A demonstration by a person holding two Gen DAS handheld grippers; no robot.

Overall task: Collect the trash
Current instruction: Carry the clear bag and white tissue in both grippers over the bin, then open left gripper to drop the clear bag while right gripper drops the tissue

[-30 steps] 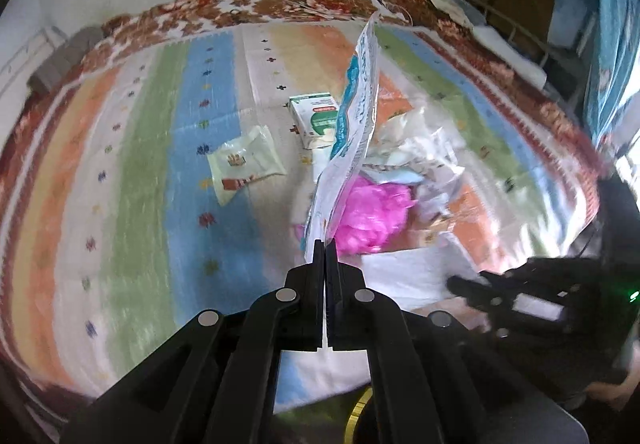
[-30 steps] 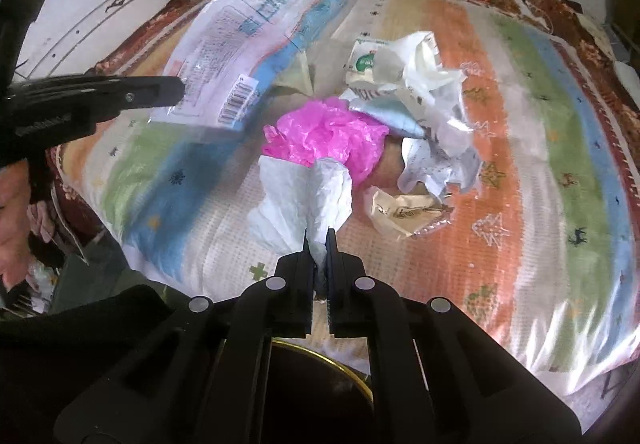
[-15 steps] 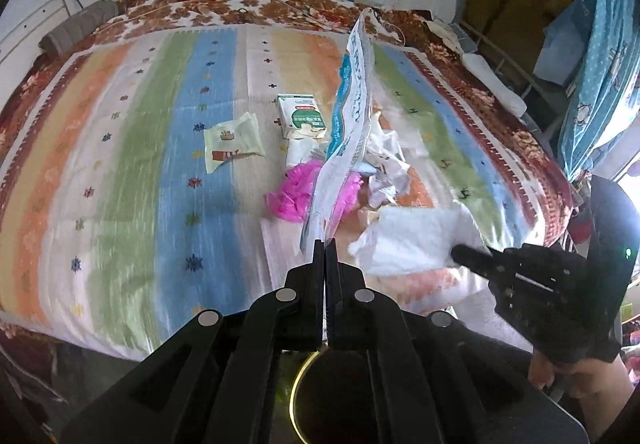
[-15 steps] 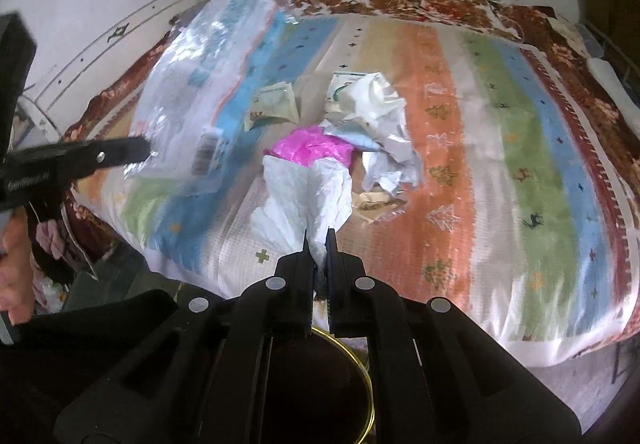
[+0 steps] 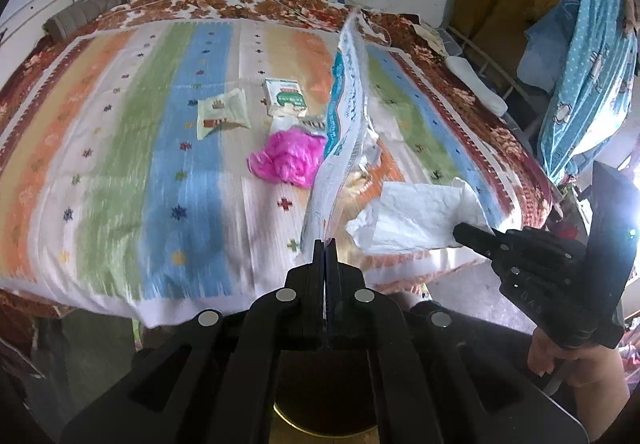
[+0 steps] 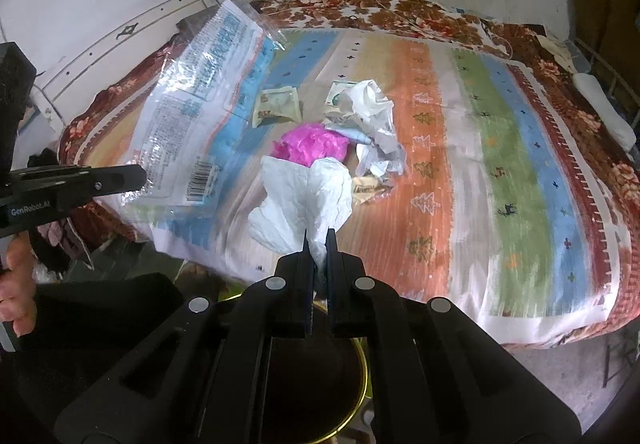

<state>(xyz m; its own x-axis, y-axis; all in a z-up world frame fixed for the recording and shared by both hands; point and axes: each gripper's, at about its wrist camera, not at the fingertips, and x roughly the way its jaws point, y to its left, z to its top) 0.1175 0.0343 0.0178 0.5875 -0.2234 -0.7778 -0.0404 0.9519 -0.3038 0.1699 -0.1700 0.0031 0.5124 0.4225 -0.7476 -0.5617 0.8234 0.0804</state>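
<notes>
Trash is pinched in both my tools: my left tool (image 5: 325, 244) squeezes a clear plastic wrapper (image 6: 192, 111), and my right tool (image 6: 319, 240) squeezes a white tissue (image 6: 304, 195), both held over the bed's (image 6: 500, 171) near edge. Farther off, a pink bag (image 6: 310, 143) and crumpled papers (image 6: 374, 123) lie on the bed.

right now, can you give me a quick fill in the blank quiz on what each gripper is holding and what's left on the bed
1. The left gripper is shut on a clear plastic ____ printed in blue, with a barcode.
2. The right gripper pinches a crumpled ____ tissue.
3. The crumpled bag on the striped bedspread is bright ____.
4. Below both grippers sits a round bin with a ____ rim.

Missing words: wrapper; white; pink; gold
</notes>
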